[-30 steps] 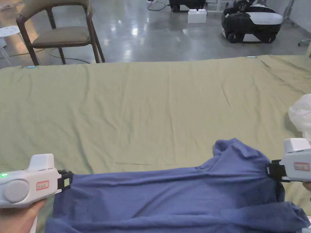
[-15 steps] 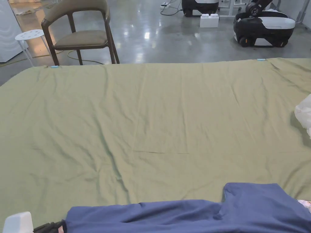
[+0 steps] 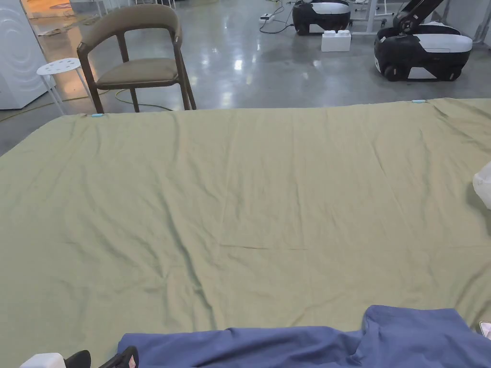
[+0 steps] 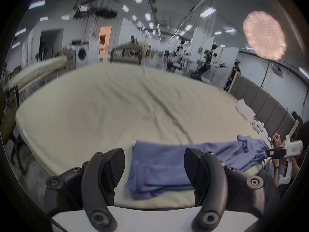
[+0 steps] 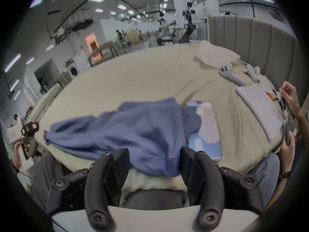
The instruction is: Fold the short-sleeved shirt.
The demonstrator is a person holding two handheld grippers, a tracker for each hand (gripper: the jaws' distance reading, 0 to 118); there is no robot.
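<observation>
The blue short-sleeved shirt [image 3: 297, 342] lies stretched sideways along the near edge of the green bed sheet [image 3: 249, 191], with one sleeve [image 3: 412, 323] poking up at the right. My left gripper [image 3: 105, 358] sits at the shirt's left end; in the left gripper view it [image 4: 154, 153] stands wide open, the shirt [image 4: 160, 167] lying flat just beyond the jaws. My right gripper [image 5: 154, 152] is also wide open at the other end, where the shirt's edge [image 5: 133, 135] rests loose between and beyond the jaws. Each gripper shows small in the other's view: right [image 4: 275, 152], left [image 5: 29, 128].
A phone or tablet [image 5: 204, 130] lies right beside the shirt. Controllers [image 5: 230, 75], a white pad [image 5: 257, 105] and another person's hand [image 5: 287, 93] sit near the headboard [image 5: 250, 39]. A white bag [image 3: 483, 184] lies at the right. A chair [image 3: 139, 62] and stool [image 3: 57, 67] stand beyond the bed.
Both grippers held the shirt's ends a second ago; now both have let go and stand open, and the shirt lies on the sheet. The head camera has tilted up.
</observation>
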